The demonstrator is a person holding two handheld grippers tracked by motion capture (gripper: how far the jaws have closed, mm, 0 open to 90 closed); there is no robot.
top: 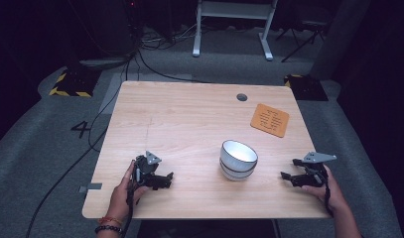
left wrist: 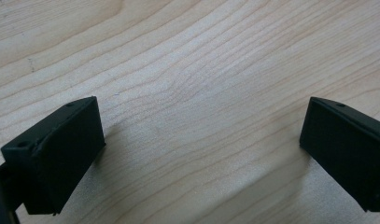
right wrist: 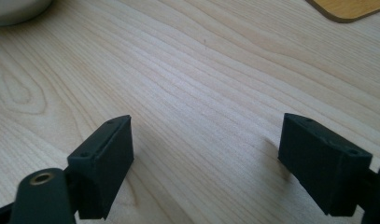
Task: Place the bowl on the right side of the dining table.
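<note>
1. The left gripper (top: 162, 181) rests low and left of centre in the high view, jaws spread over bare wood; the right gripper (top: 289, 177) sits at lower right, jaws wide apart too, holding nothing.
2. The white bowls (top: 238, 159), apparently two stacked, stand between the grippers, just right of centre.
3. An orange coaster (top: 270, 119) lies at the upper right of the pale wooden table (top: 189, 119).
4. Grey carpet (top: 35, 144), cables (top: 98, 116) and a white desk frame (top: 234, 25) surround it in a dim room.
</note>
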